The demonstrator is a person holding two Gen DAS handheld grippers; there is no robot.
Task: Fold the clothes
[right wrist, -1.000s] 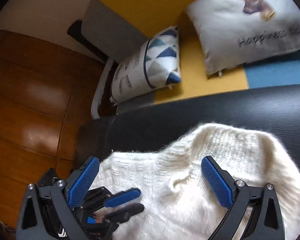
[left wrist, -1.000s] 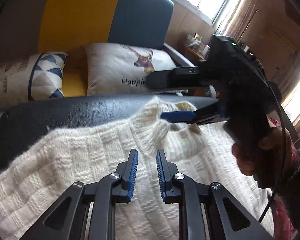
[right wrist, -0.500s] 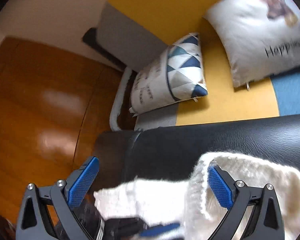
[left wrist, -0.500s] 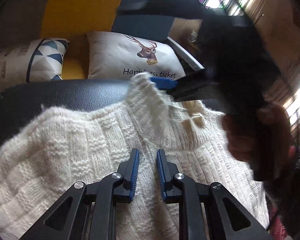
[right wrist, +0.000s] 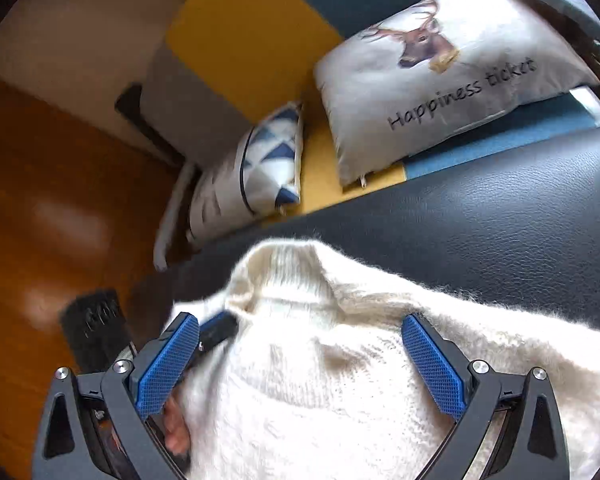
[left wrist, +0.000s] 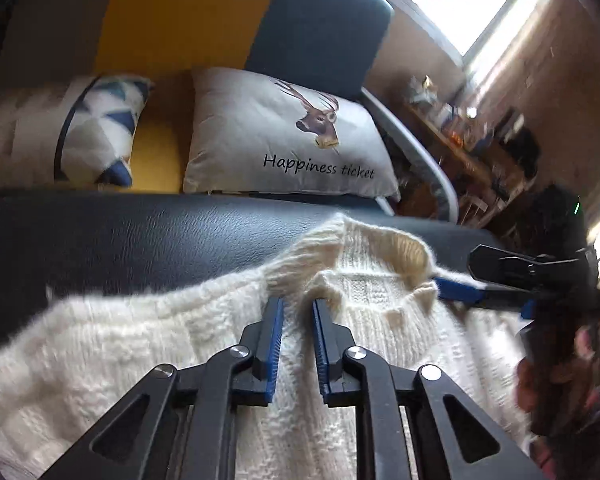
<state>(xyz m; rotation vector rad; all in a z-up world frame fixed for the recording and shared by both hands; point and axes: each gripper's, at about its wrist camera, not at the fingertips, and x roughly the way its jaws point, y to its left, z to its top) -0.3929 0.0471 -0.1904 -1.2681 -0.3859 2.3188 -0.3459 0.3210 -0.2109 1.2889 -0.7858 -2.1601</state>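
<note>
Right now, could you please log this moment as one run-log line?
task: fold clothes | left claw: shut on white sweater near collar | right claw: open over sweater | surface: black cushion

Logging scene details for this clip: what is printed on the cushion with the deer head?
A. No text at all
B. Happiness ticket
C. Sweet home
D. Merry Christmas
B: the deer cushion on the sofa behind the cream sweater carries the script "Happiness ticket" under the deer head, legible in both wrist views.
</note>
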